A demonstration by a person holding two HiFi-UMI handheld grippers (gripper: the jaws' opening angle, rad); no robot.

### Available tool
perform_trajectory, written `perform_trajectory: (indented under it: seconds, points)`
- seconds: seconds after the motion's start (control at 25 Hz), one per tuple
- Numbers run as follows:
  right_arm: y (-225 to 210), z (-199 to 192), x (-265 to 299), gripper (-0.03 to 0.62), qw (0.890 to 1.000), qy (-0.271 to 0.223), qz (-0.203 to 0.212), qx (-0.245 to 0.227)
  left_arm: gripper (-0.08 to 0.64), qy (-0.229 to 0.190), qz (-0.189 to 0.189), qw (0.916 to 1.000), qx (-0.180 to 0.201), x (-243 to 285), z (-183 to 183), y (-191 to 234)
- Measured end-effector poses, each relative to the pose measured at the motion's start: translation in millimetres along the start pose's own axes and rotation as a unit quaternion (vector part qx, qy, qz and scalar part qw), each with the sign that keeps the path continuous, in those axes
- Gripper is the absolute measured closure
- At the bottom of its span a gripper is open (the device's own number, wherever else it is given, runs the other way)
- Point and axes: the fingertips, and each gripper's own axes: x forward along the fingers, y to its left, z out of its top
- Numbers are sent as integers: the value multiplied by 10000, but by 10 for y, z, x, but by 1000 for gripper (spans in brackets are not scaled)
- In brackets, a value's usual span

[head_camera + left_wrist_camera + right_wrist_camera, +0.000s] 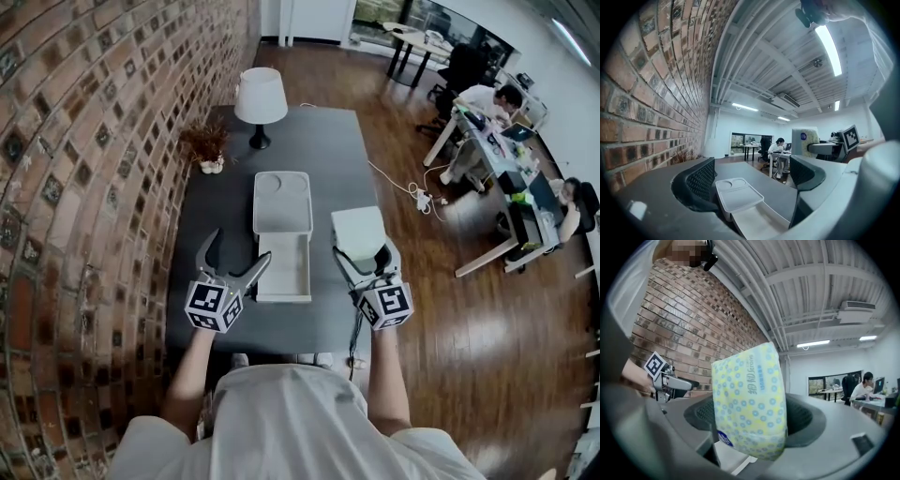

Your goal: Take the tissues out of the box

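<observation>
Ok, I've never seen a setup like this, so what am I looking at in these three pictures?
A person holds a hand-operated grasping tool in each hand. One picture comes from a camera on their head, looking down. The other two come from cameras riding on the tools. On the grey table are an open white box, a lamp and a small plant. The left tool is open and empty. The right tool grips a dotted tissue pack.

Tissue pack [749,404]: soft plastic film wrap, printed, slight sheen. Box [281,211]: smooth white plastic, matt. Tabletop [309,141]: smooth, matt grey. Floor [441,309]: wood boards, glossy. Wall [84,141]: rough brick. Lampshade [260,94]: matt white.
</observation>
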Motion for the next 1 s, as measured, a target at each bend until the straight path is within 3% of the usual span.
perform_trajectory:
  seconds: [0.44, 0.72, 1.0]
  points:
    - [50, -158, -531, 169, 9985, -57, -462, 294, 72, 73, 56, 9998, -165, -108, -186, -94]
    - [59, -255, -571, 169, 9988, 80, -462, 116, 72, 33, 196, 9997, 169, -184, -235, -171]
    - [-35, -147, -535, 169, 9983, -125, -556, 100, 74, -137, 402, 9986, 331, -233, -200, -81]
